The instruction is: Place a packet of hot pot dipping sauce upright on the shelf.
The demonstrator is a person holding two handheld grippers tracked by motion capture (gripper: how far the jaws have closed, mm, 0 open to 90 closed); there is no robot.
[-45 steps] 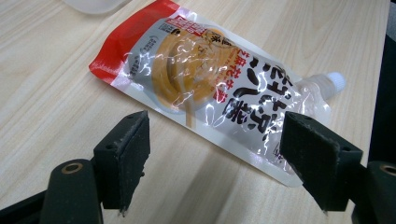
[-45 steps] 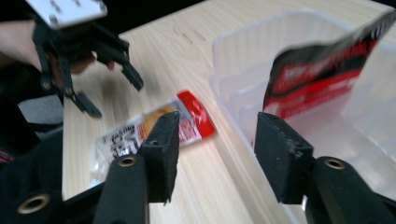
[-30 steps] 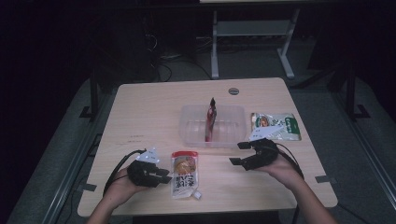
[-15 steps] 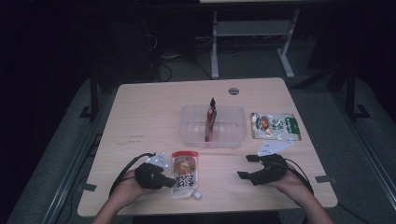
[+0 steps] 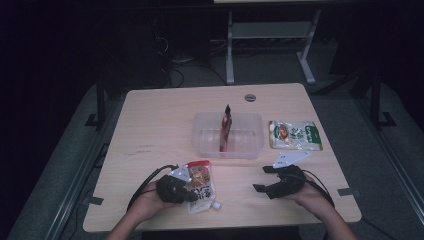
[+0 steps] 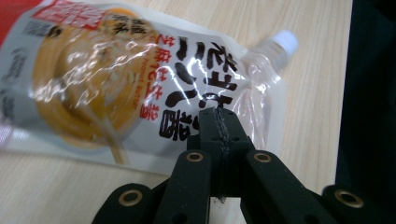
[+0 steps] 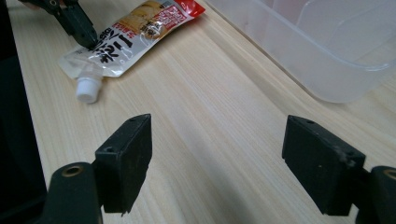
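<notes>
The spouted pouch [image 5: 202, 185] lay flat at the lower middle of the high view, on the table [image 5: 150, 125]. It looked soft, glossy and probably slippery, so its flat sealed edge seemed the best hold. The left gripper [image 6: 218, 122] was closed there, pinching the pouch's edge beside the white cap [image 6: 285, 41]. The right gripper [image 7: 217, 154] hovered low at lower right, jaws wide apart, empty.

- The spouted pouch [image 5: 201, 185] lies near the table's [image 5: 150, 125] front edge, left of centre.
- The clear tub [image 5: 206, 132] sits behind it, mid-table, with an upright packet [image 5: 225, 127] inside.
- A flat packet [image 5: 295, 135] lies just right of the tub.
</notes>
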